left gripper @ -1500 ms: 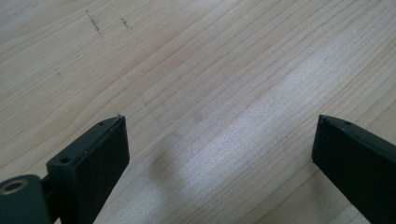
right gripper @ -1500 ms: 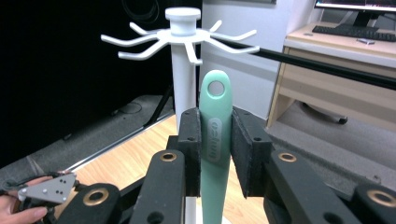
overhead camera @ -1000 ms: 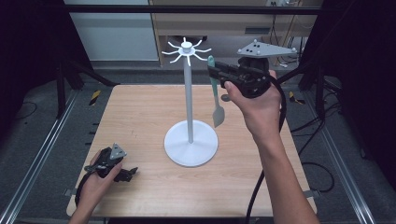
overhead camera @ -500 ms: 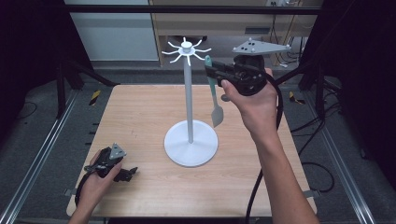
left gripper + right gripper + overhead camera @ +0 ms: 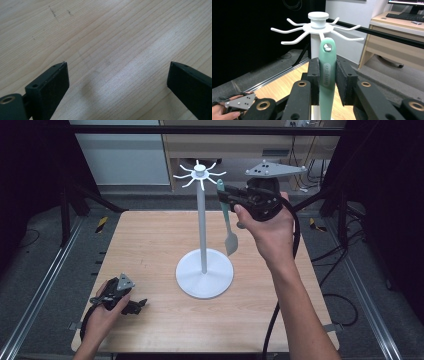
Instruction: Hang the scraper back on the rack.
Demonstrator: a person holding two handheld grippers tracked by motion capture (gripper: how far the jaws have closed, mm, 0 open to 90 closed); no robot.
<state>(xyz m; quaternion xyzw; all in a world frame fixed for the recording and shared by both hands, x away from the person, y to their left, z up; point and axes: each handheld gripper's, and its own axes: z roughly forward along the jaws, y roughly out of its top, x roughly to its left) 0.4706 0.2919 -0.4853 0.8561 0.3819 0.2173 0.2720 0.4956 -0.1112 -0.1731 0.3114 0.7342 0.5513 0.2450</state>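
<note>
A white stand [image 5: 202, 220] with a ring of hooks [image 5: 199, 171] on top rises from a round base at the table's middle. My right gripper [image 5: 223, 191] is shut on the green handle [image 5: 327, 75] of a spatula, level with the hooks. Its grey blade [image 5: 230, 243] hangs down beside the pole. In the right gripper view the handle's hole [image 5: 327, 46] sits just below and in front of the hook ring [image 5: 318, 26]. My left gripper [image 5: 136, 305] rests low at the table's near-left corner, its jaws [image 5: 117, 66] wide open over bare wood.
The wooden table [image 5: 150, 245] stands between metal rails [image 5: 45, 285] on both sides. A cable [image 5: 280, 305] trails from the right gripper along the forearm to the near edge. A desk and cabinets stand beyond the far edge.
</note>
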